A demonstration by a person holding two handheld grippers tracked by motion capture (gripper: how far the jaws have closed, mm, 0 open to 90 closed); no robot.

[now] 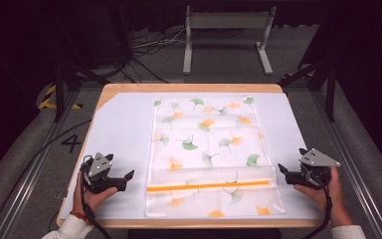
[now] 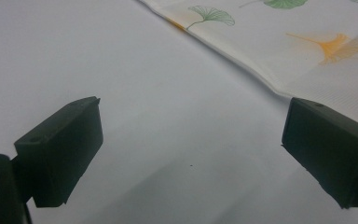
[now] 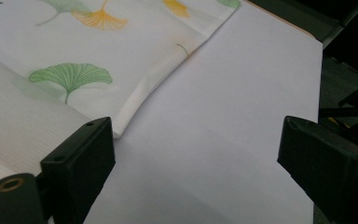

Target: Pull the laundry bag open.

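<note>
A white sheet (image 1: 124, 129) covers the wooden table (image 1: 189, 88). On it lies the white ginkgo-leaf cloth (image 1: 206, 144), near end folded over. Left gripper (image 1: 122, 180) and right gripper (image 1: 284, 174) flank that fold, jaws apart, holding nothing.

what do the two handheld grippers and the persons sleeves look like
Both the left gripper and the right gripper are black, each topped by a grey three-cornered plate and trailing a black cable. The jaws are blocky black pads. The sleeves are white, with a red band at the left wrist.
</note>
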